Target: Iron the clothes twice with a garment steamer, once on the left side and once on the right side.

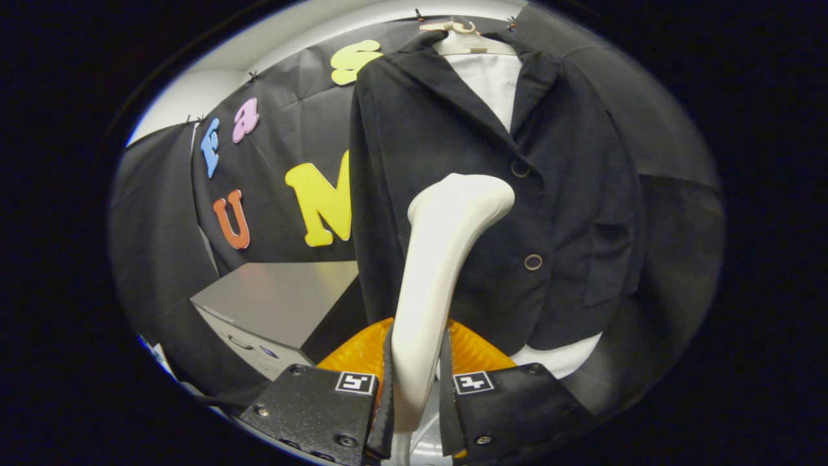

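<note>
Clamped between the gripper (417,388) fingers is the white steamer (440,272), both fingers pressing its handle, its head raised toward the black jacket (491,194). That jacket hangs on a hanger (456,29) just beyond the steamer, buttoned over a white lining, with a grey cabinet (272,304) off to its left. The steamer head sits near the jacket's middle, close to the upper button (520,169). To steam well, I'd say keep the head flat and near the cloth, then draw it evenly along one front panel, clear of the buttons.
</note>
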